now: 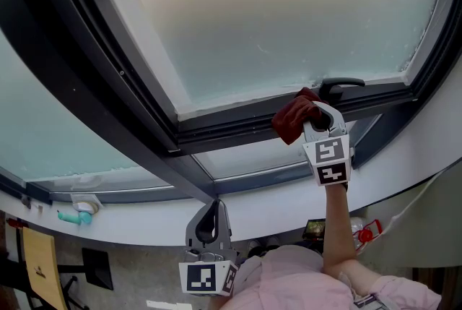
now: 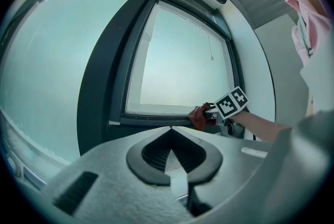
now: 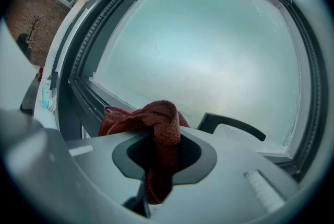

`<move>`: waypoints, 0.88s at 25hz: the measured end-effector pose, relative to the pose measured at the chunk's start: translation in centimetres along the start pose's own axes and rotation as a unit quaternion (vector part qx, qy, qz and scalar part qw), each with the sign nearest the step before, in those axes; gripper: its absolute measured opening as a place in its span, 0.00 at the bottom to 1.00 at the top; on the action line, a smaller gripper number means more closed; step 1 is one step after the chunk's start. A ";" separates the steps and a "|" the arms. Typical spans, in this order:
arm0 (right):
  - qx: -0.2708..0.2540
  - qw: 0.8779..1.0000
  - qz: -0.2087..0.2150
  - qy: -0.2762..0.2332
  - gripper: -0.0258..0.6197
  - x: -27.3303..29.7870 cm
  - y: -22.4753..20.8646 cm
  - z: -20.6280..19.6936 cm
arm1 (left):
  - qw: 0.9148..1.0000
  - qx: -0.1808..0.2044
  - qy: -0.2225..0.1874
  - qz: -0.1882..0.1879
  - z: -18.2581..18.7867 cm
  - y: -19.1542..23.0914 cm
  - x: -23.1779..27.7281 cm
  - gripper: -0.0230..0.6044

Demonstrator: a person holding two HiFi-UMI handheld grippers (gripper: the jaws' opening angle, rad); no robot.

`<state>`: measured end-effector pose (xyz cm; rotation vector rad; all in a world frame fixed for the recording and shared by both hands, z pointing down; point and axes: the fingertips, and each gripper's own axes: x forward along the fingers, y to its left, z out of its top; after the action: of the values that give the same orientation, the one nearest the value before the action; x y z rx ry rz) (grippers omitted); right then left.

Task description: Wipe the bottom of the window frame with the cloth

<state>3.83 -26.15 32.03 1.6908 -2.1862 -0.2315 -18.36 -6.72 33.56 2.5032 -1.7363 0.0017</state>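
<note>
The cloth [image 1: 291, 118], dark red and bunched, is clamped in my right gripper [image 1: 312, 115] and pressed against the bottom of the window frame [image 1: 231, 131], just left of the black handle [image 1: 341, 85]. In the right gripper view its 2 jaws are closed on the cloth [image 3: 157, 122]: a fold bulges out above them and a strip runs down through the gap between them. The handle [image 3: 229, 125] sits just to the right of that bundle, with frosted glass [image 3: 209, 45] filling everything beyond.

My left gripper [image 1: 209, 206] hangs low and well apart from the frame, in front of the white sill [image 1: 137, 220]. Its jaws meet at the tips with nothing between them (the left gripper view shows this plainly), and past them I can see the right gripper [image 2: 213, 109] holding the cloth [image 2: 198, 116] at the frame's lower edge.

A bare forearm [image 1: 336, 223] reaches up to the right gripper. A small teal object [image 1: 71, 217] lies on the sill far to the left.
</note>
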 end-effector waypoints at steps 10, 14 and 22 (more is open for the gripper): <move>0.009 1.000 -0.013 0.002 0.14 -0.8 -3.3 -1.5 | 1.000 0.004 -0.003 -0.001 -0.3 -2.4 0.5 0.03; 0.011 1.000 -0.012 -0.008 0.14 -0.8 -4.1 -1.8 | 1.000 0.002 -0.004 0.001 -0.9 -3.6 0.5 0.03; -0.005 1.000 -0.026 -0.015 0.14 -0.9 -3.9 -1.7 | 1.000 0.013 -0.009 -0.007 -0.6 -4.9 0.5 0.03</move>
<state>8.24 -26.16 32.07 1.7503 -2.1611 -0.2821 -13.62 -5.45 33.77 2.5421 -1.7359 -0.0007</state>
